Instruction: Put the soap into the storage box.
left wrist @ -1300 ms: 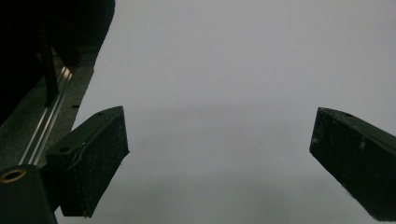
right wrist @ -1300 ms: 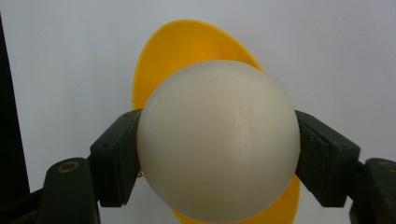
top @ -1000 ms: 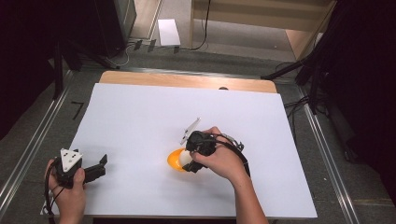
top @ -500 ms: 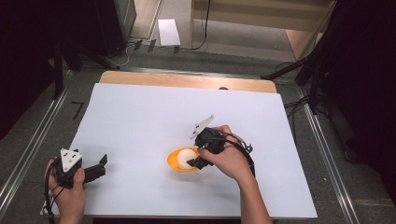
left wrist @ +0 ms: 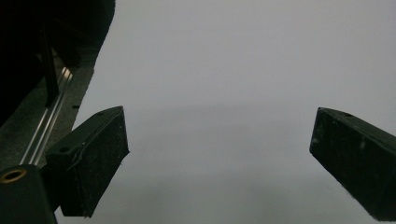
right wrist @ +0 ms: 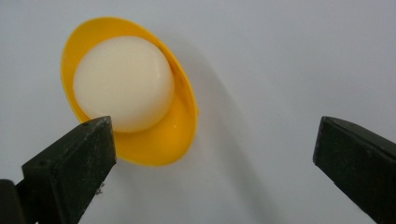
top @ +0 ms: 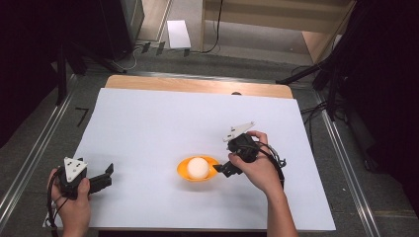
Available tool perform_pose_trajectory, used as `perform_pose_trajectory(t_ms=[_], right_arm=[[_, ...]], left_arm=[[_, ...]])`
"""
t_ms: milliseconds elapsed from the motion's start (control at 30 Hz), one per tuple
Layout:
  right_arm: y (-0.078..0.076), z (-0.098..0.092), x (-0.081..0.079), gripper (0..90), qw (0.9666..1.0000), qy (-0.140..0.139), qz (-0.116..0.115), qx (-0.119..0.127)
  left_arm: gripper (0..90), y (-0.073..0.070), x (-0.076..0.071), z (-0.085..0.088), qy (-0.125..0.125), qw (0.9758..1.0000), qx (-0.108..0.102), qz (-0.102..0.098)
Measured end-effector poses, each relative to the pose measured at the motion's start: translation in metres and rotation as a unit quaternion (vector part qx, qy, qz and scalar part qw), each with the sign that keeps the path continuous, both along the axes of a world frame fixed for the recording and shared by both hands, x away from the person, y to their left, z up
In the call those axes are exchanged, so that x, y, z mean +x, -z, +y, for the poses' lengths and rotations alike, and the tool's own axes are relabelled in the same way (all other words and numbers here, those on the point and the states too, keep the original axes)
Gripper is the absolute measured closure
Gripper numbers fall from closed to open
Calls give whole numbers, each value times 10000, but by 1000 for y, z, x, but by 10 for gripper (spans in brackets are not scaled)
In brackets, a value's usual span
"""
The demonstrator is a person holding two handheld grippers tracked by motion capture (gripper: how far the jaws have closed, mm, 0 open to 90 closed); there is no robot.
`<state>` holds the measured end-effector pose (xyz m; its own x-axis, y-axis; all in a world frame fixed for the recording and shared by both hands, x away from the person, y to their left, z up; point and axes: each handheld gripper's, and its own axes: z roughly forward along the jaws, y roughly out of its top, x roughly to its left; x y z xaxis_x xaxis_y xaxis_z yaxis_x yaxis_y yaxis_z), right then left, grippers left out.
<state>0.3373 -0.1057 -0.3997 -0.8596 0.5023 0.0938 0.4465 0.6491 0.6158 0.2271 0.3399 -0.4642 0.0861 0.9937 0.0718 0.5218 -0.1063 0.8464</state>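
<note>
The right gripper sits just right of the yellow bowl, low in the middle of the high view. Its jaws have just been opening and now stand wide with nothing between them — a second ago it was over the bowl, and it has since drawn off to the right. The white ball rests in the bowl, so the placing looks done. The left gripper waits at lower left, jaws apart and empty, on the white sheet.
</note>
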Motion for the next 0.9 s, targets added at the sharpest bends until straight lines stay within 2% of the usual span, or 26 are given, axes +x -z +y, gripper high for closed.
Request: perform_pose_trajectory(t_ms=[467, 900], right_arm=[[15, -56, -5, 0, 9986, 533, 30, 46], [31, -92, -12, 0, 9960, 875, 142, -56]], left_arm=[[48, 0, 0, 0, -8, 10000, 10, 12], [48, 0, 0, 0, 0, 10000, 13, -13]])
